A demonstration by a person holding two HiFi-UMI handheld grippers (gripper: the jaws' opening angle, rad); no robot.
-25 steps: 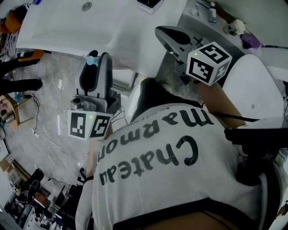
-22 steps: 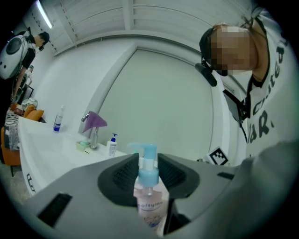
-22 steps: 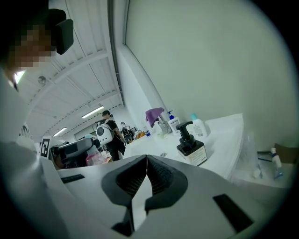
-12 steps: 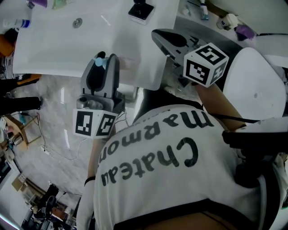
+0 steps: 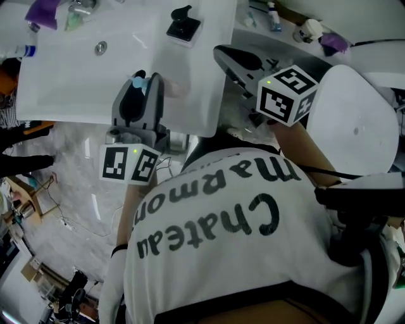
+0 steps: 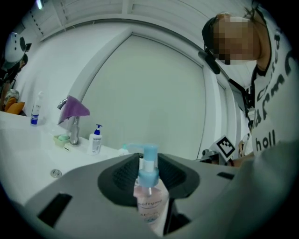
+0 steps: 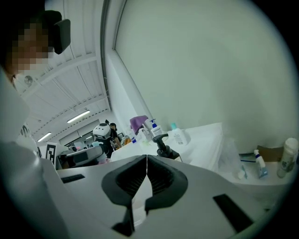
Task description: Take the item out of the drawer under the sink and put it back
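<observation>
A clear pump bottle [image 6: 150, 196] with a pale blue pump head [image 5: 137, 81] and pinkish liquid stands upright between the jaws of my left gripper [image 6: 149, 176], which is shut on it. In the head view the left gripper [image 5: 140, 81] hangs over the front edge of the white sink counter [image 5: 69, 82]. My right gripper [image 5: 223, 53] is held to the right of the counter. In the right gripper view its pads [image 7: 146, 163] meet with nothing between them. The drawer under the sink is hidden.
On the counter are a faucet draped with a purple cloth [image 6: 72, 109], a white pump bottle with a blue head [image 6: 96, 139], a black soap dispenser [image 5: 183, 26] and the basin drain [image 5: 100, 47]. Small bottles [image 5: 273, 18] line the right ledge. A person's white shirt [image 5: 221, 240] fills the lower head view.
My left gripper has carried the pump bottle from in front of the counter to over its front edge. The right gripper has kept its place beside the counter.
</observation>
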